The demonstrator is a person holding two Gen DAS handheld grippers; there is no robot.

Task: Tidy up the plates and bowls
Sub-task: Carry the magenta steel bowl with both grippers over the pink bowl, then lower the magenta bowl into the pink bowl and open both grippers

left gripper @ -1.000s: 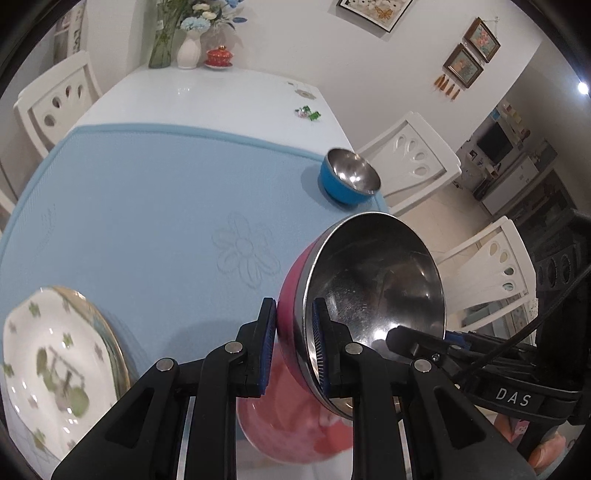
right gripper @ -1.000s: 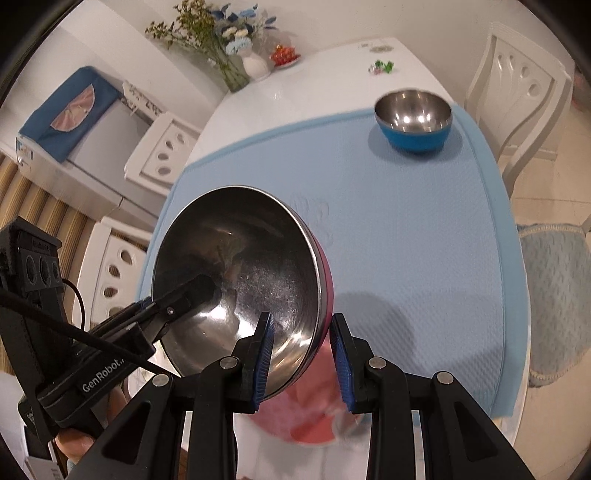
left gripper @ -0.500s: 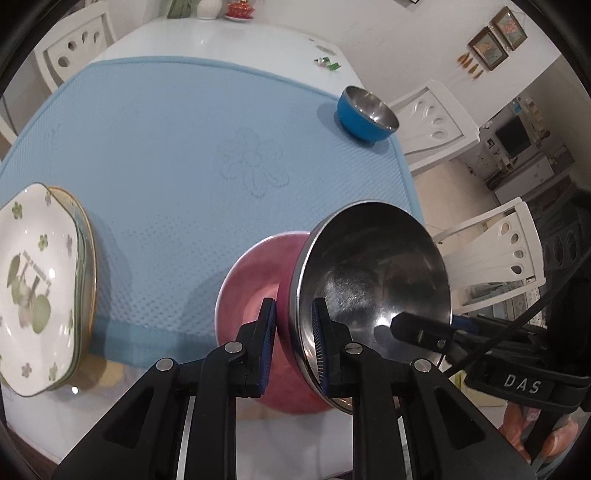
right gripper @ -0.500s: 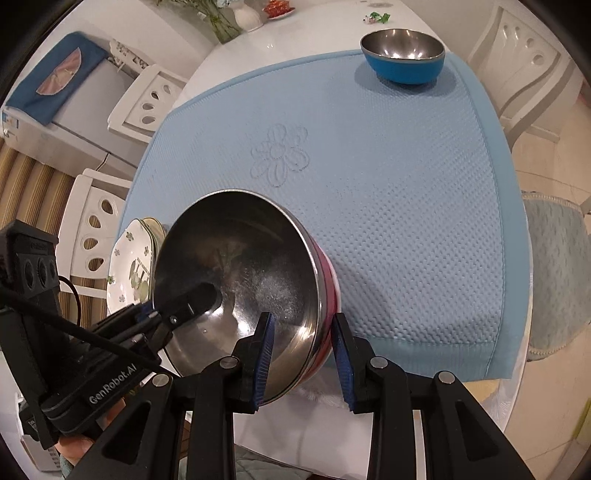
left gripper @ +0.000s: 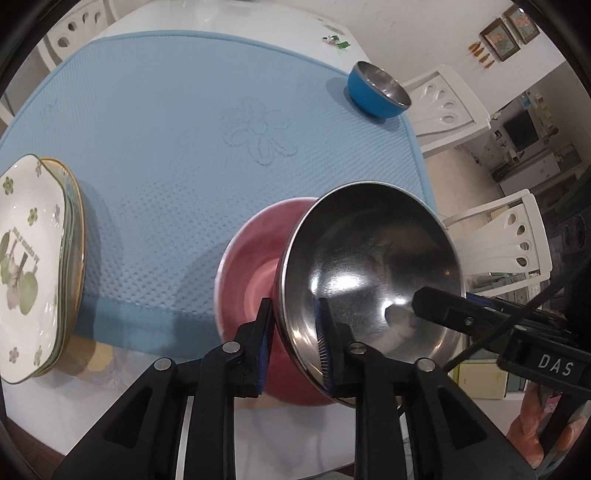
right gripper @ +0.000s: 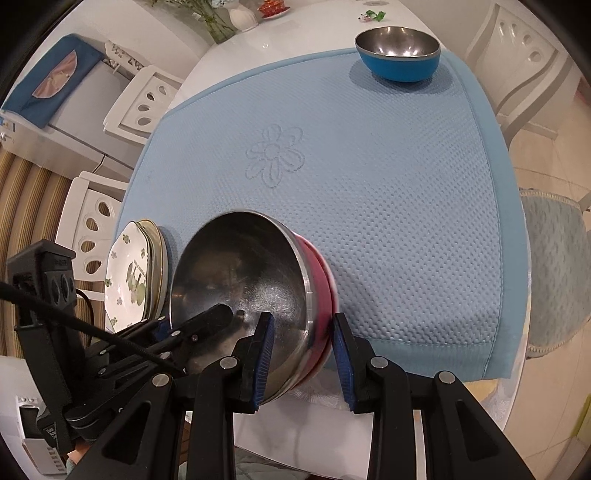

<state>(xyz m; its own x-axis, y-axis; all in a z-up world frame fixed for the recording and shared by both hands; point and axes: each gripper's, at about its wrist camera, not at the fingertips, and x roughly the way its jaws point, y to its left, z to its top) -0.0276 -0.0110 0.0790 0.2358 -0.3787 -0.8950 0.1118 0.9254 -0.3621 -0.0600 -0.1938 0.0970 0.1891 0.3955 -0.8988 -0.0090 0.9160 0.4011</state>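
Observation:
A steel bowl with a pink outside [left gripper: 369, 266] [right gripper: 243, 280] is held tilted over a pink bowl or plate [left gripper: 251, 266] at the near edge of the blue mat. My left gripper [left gripper: 293, 339] is shut on the bowl's rim. My right gripper [right gripper: 301, 350] straddles the opposite rim, its jaws wider than the rim, so it looks open. A blue steel bowl [left gripper: 378, 92] [right gripper: 399, 55] stands at the mat's far right corner. A stack of flowered plates [left gripper: 33, 266] [right gripper: 135, 277] lies at the near left.
The blue mat [left gripper: 184, 122] [right gripper: 388, 192] covers a white table [right gripper: 258, 48]. White chairs [left gripper: 443, 107] [right gripper: 517, 55] stand around it. A vase with flowers [right gripper: 236, 18] stands at the far end.
The bowl and both grippers have come lower toward the pink dish at the mat's near edge. My right gripper's jaws have spread wider around the rim.

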